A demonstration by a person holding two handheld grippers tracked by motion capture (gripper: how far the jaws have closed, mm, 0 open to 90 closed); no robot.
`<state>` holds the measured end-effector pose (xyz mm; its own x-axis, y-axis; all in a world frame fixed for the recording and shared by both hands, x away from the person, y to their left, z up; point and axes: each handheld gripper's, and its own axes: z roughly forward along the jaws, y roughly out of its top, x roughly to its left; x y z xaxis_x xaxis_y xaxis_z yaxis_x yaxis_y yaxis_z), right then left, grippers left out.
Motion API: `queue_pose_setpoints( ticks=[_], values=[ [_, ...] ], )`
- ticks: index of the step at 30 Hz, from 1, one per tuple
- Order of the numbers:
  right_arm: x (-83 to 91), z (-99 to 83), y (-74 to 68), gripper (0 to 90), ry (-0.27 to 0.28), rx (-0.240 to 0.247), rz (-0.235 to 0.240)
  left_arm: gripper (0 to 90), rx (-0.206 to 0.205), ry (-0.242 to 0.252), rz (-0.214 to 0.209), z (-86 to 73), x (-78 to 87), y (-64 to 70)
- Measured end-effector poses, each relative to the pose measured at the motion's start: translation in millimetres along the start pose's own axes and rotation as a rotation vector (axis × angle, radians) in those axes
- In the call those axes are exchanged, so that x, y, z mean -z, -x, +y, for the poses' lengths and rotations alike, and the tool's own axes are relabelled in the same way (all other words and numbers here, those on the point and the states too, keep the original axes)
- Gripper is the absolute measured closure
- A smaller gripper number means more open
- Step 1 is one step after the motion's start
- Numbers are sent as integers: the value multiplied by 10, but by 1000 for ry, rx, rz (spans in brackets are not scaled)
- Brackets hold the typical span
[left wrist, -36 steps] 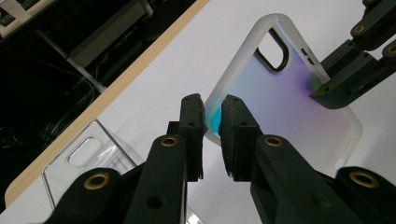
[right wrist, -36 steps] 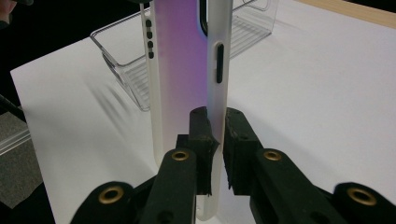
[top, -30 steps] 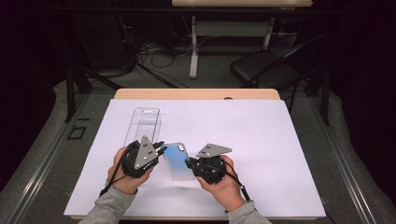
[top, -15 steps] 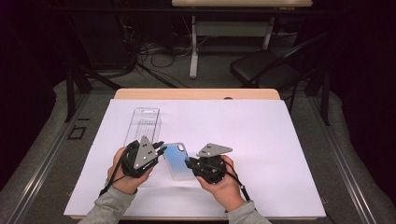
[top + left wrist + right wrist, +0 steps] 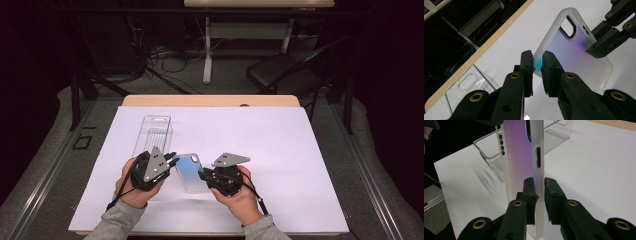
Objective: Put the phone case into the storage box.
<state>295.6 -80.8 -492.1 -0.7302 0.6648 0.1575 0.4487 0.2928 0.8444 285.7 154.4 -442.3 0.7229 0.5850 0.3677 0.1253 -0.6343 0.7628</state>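
The frosted blue-and-purple phone case (image 5: 191, 172) is pinched by the left gripper (image 5: 537, 67) and the right gripper (image 5: 539, 191) (one side each). It should be held gently and kept level over the white table (image 5: 300, 160).

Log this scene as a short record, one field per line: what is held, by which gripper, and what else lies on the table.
held item: phone case, translucent, blue-to-purple tint, camera cutout at its far end
left gripper: fingers shut on one long edge of the phone case
right gripper: fingers shut on the opposite long edge
case position: between the two grippers, lifted off the white sheet
other item: clear plastic package, lying beyond the left gripper
surface: wooden table under the white sheet
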Motion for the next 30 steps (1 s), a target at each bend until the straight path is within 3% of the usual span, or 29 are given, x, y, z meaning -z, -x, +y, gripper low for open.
queue_pose_setpoints(
  ticks=[17, 30],
  values=[
    [5, 4, 20, 752, 2, -1, -6, 799, -16, -7, -7, 9, 3, 6],
    [13, 10, 29, 670, 11, -6, -1, 799, -13, -11, -7, -3, -7, -3]
  ],
)
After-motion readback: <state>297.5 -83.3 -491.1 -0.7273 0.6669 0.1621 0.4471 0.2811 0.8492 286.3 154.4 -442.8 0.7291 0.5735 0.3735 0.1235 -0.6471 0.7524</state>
